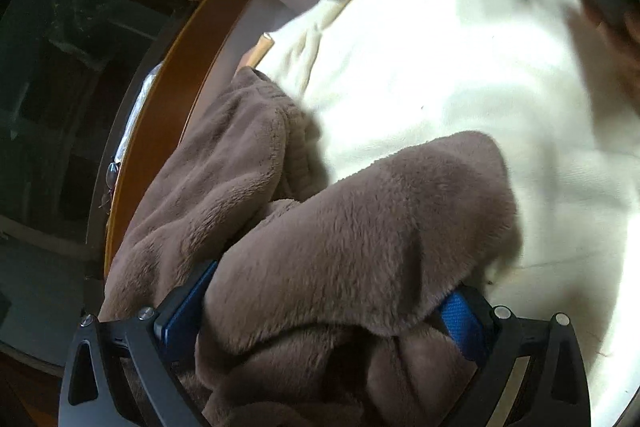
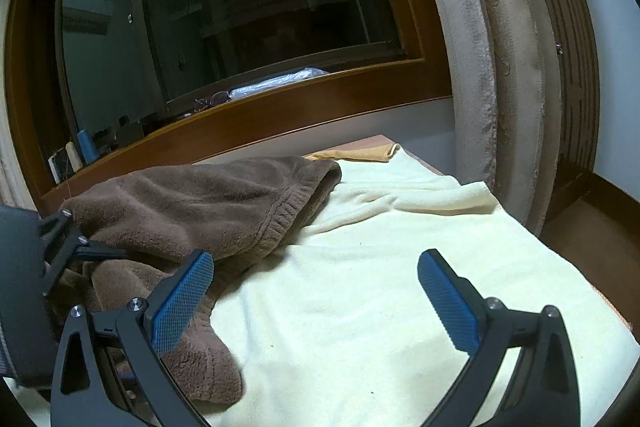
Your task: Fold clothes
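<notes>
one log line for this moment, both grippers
left gripper: shut on brown fleece garment | right gripper: open, over cream blanket

Home bedroom: blanket-covered bed [image 2: 400, 307] beside curtained window [image 2: 240, 7].

We count one brown fleece garment [image 2: 192, 211], one cream blanket [image 2: 400, 287] under our grippers, one pair of glasses [image 2: 212, 101] ahead, one window [image 2: 224, 7]

The left wrist view sits tilted and very close, its lens nearly buried in the brown fleece garment [image 1: 320, 227], facing across the cream blanket [image 1: 460, 75]. The right wrist view looks level from farther back, toward the window [image 2: 240, 19]. The 2 views share garment [image 2: 192, 211], blanket [image 2: 380, 287] and window frame.
</notes>
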### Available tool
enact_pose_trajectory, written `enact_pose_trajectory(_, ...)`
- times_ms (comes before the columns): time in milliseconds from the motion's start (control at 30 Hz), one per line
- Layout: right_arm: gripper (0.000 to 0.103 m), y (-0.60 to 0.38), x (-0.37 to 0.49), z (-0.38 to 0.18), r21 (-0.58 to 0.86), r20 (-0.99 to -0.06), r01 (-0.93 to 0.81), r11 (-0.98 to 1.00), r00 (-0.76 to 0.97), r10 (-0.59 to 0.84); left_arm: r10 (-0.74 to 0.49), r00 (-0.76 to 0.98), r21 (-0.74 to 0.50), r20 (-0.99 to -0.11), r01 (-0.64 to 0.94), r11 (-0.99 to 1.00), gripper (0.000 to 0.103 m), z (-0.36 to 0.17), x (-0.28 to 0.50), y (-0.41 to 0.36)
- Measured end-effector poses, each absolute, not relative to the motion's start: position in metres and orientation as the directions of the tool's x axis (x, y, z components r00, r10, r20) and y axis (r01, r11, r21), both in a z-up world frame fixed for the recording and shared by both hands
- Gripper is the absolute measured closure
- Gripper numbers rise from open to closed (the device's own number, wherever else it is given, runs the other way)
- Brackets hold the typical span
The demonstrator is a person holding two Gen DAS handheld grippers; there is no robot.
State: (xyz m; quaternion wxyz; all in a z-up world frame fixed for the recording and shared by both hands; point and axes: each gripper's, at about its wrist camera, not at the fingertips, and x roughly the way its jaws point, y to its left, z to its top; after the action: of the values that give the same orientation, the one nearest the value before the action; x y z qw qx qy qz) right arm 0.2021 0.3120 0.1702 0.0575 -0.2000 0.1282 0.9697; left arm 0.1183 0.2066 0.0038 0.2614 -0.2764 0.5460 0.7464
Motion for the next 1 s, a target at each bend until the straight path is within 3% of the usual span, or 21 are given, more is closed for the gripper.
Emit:
enact_pose_trajectory(200, 0.0, 0.318, 0.205, 0.17, 0.245, -0.393, -0.178, -0.953, -0.917, 0.07, 0.079, -0.705, 0.638, -0.705, -0.679, -0.363, 0.001, 0.009, 0.105, 0.207)
enact_pose_trajectory(267, 0.0, 0.318, 0.206, 0.17, 0.246, -0.386, -0.184, -0.952, -0.919, 0.078, 0.097, -0.687, 0.591, -0.72, -0.681, -0.432, 0.013, 0.019, 0.099, 0.203)
enact_pose_trajectory(333, 0.0, 0.318, 0.208, 0.171, 0.237, -0.375, -0.188, -0.953, -0.923, 0.089, 0.131, -0.651, 0.511, -0.748, -0.691, -0.511, 0.056, 0.031, 0.089, 0.198)
enact_pose_trajectory(433, 0.0, 0.314, 0.211, 0.174, 0.22, -0.357, -0.185, -0.958, -0.929, 0.097, 0.213, -0.583, 0.335, -0.784, -0.687, -0.645, 0.071, 0.054, 0.069, 0.18)
enact_pose_trajectory(533, 0.0, 0.31, 0.212, 0.175, 0.21, -0.35, -0.169, -0.963, -0.933, 0.087, 0.298, -0.539, 0.167, -0.788, -0.653, -0.739, 0.075, 0.077, 0.054, 0.158)
enact_pose_trajectory(800, 0.0, 0.313, 0.211, 0.173, 0.204, -0.368, -0.166, -0.965, -0.926, 0.082, 0.321, -0.656, 0.106, -0.683, -0.524, -0.845, 0.076, 0.12, 0.032, 0.117)
enact_pose_trajectory(1000, 0.0, 0.312, 0.211, 0.174, 0.187, -0.396, -0.161, -0.969, -0.915, 0.076, 0.27, -0.677, 0.004, -0.685, -0.375, -0.927, 0.076, 0.122, -0.003, 0.062)
